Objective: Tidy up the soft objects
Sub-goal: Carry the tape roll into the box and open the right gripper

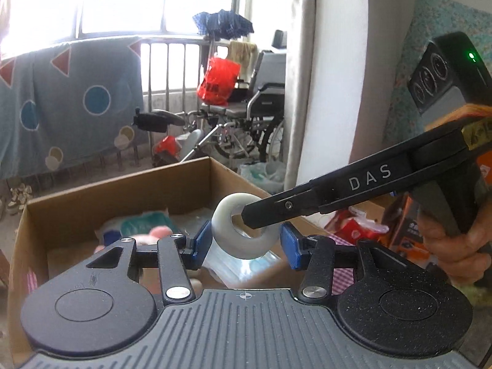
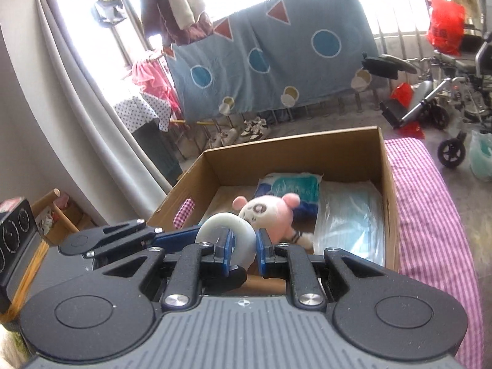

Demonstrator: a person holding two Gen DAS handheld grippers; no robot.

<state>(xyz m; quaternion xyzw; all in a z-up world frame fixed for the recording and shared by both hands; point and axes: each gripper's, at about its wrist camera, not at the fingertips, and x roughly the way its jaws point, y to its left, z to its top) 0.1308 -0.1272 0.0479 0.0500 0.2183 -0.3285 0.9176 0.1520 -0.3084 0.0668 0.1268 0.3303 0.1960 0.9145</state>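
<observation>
Both grippers have the white ring (image 1: 243,230) above the cardboard box (image 2: 353,150): left gripper (image 1: 246,243) pinches its outer sides, right gripper (image 2: 244,246) is clamped on its rim.

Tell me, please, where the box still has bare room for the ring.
The cardboard box has bare floor along its left wall, beside the pink plush. The right side is crowded: a blue packet and bagged masks. Both jaws grip the white ring.
</observation>
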